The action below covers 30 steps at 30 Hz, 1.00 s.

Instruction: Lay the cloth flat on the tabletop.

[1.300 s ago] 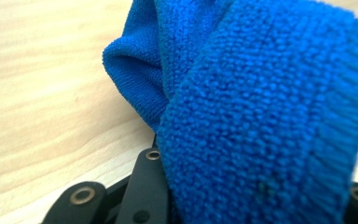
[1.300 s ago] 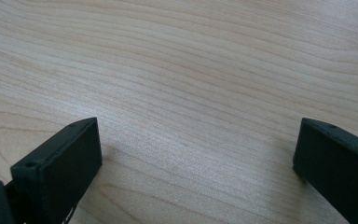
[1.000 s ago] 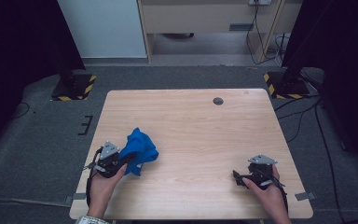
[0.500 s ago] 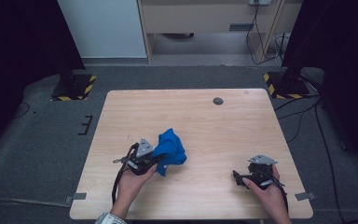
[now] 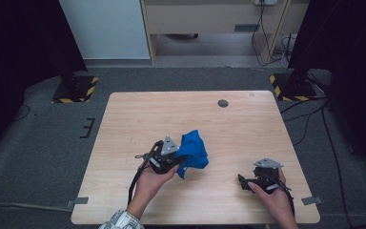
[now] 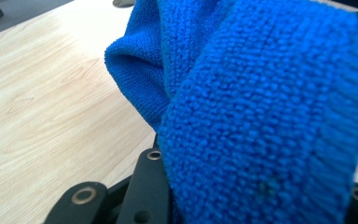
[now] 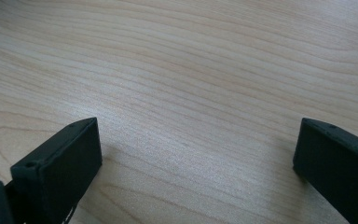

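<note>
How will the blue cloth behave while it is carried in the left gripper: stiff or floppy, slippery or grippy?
Probably floppy: the blue cloth bunches and droops in folds from the left gripper rather than holding a shape. Likely light, since it hangs from one pinch. Its looped, towel-like weave suggests that it grips the fingers rather than slipping, though loose folds may drag across the table.

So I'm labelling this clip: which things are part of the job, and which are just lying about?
In the job:
blue cloth, bunched in the left gripper
right gripper, open over bare table

Lying about:
small dark disc near the far edge
</note>
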### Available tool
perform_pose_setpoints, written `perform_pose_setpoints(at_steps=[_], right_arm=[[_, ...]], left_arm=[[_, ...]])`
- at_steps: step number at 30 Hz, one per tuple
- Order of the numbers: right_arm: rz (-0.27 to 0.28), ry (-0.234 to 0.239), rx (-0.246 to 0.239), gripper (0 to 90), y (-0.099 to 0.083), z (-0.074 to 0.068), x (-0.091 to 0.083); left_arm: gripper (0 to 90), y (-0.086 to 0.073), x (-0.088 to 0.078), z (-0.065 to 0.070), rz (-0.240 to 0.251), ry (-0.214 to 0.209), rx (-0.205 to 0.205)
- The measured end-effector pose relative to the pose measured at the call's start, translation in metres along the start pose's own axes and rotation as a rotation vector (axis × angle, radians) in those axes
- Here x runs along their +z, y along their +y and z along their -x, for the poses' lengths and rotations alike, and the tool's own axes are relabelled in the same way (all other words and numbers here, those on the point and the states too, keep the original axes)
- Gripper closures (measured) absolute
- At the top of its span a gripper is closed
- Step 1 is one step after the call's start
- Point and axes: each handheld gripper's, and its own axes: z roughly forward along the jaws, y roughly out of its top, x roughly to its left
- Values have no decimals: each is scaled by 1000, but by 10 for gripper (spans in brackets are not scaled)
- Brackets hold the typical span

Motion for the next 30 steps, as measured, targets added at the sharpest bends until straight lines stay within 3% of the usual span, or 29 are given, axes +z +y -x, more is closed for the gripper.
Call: perform_pose_setpoints(at_steps=[4,10,21,30], right_arm=[[0,0,0,12,0,0,0],[0,0,0,12,0,0,0],[-1,5,-2,12,0,-1,0],[-1,6,-3,12,0,-1,0]], left_arm=[[755,7,1,4,8,-23,3],[754,7,16,12,-19,-45,11],[752,-14,51,17,-114,-79,-5],[749,-33,68,13,-175,-39,-9]])
